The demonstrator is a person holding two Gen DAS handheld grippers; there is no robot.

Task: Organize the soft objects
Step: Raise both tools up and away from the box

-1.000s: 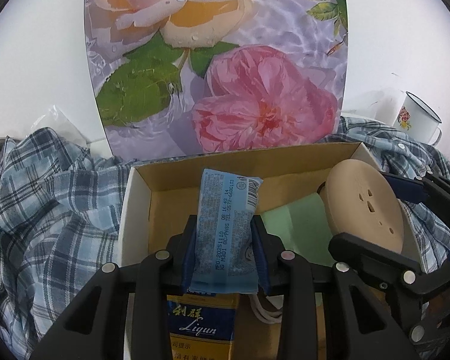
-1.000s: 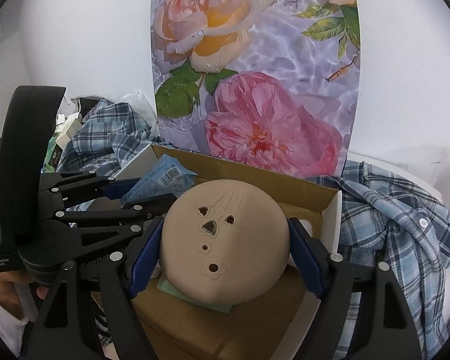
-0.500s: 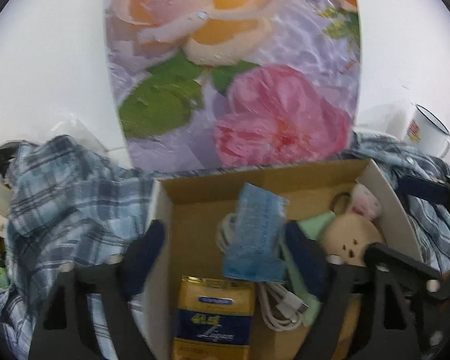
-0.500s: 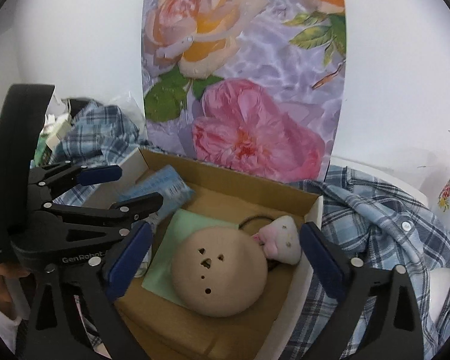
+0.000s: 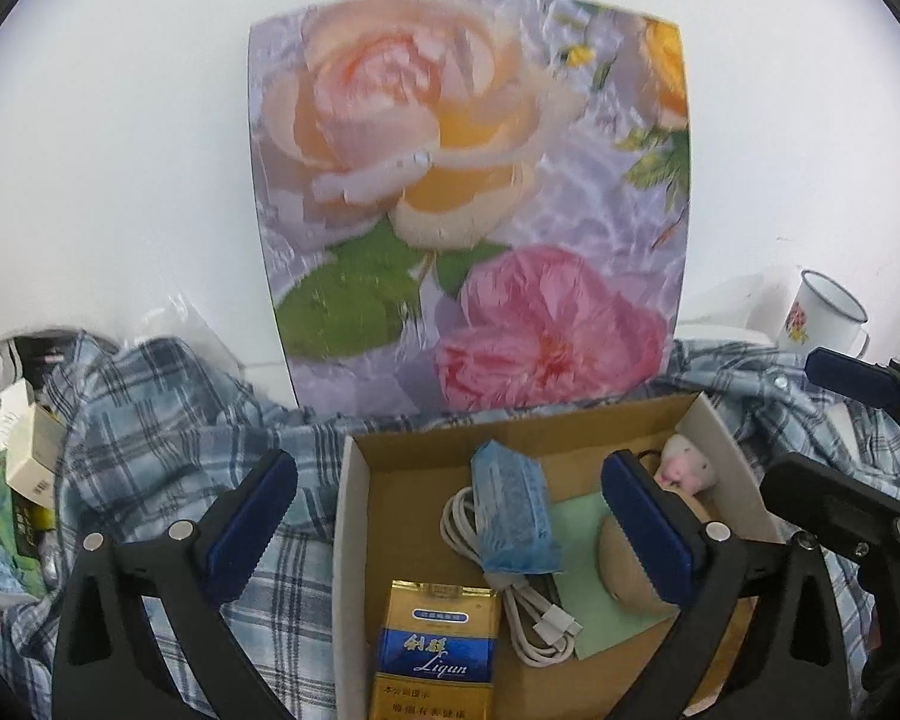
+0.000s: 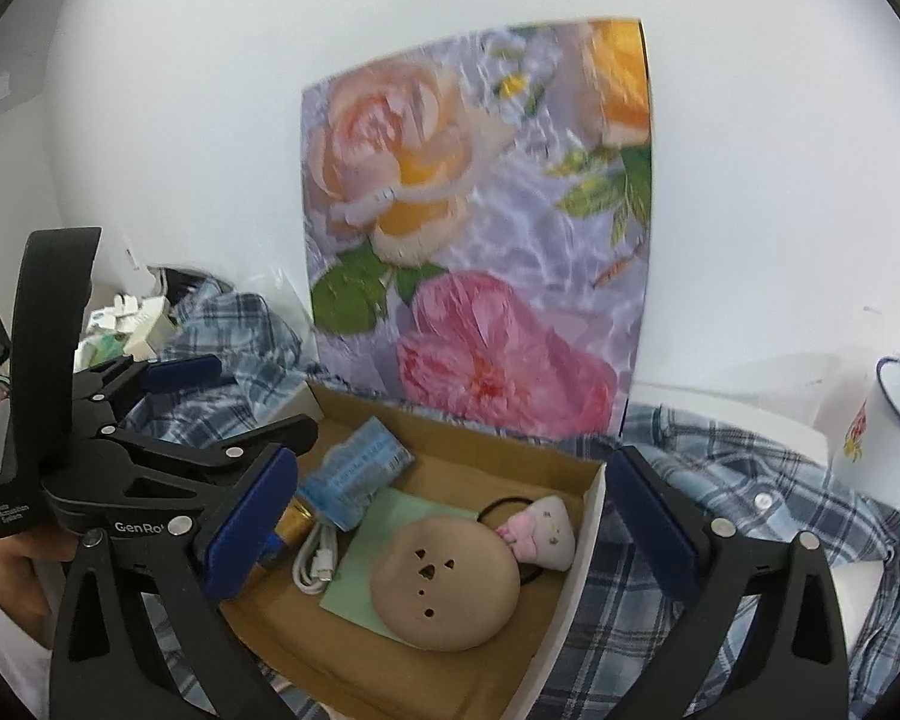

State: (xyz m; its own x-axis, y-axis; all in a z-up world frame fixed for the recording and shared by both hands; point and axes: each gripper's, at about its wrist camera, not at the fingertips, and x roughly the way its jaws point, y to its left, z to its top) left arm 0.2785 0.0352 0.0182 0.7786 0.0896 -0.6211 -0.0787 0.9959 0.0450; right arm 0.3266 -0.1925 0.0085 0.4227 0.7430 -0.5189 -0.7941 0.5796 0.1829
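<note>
- Cardboard box (image 5: pixel 354 516) sits among a rumpled plaid shirt (image 5: pixel 168 420), in front of a rose-printed board (image 5: pixel 468 210) that leans on the wall.
- Left claw (image 5: pixel 450 516) stands wide apart with nothing between its pads; its jaws have just been opening. The blue packet (image 5: pixel 510 516) it hovers over lies loose in the box, straight ahead and below, between the two pads.
- That packet's long axis runs away from the left claw, roughly in line with its pointing direction, and it rests partly on a coiled white cable (image 5: pixel 528 606).
- Right claw (image 6: pixel 450 516) is likewise spread wide and empty, its jaws also just opened. The tan round cushion (image 6: pixel 444 582) lies below it on a green sheet (image 6: pixel 378 546).
- A small pink plush (image 6: pixel 537 531) on a dark loop touches the cushion's far edge, near the box's right wall.
- A gold and blue carton (image 5: pixel 432 648) fills the near left part of the box.
- My judgement: both soft items are now placed, so the next move likely means reaching outside the box. The shirt is the nearest soft thing, on both sides; the left claw is nearer its bigger heap.
- An enamel mug (image 6: pixel 894 438) stands on the surface to the right, touching the shirt's far fold or just beside it, and could be knocked if the shirt is dragged.
</note>
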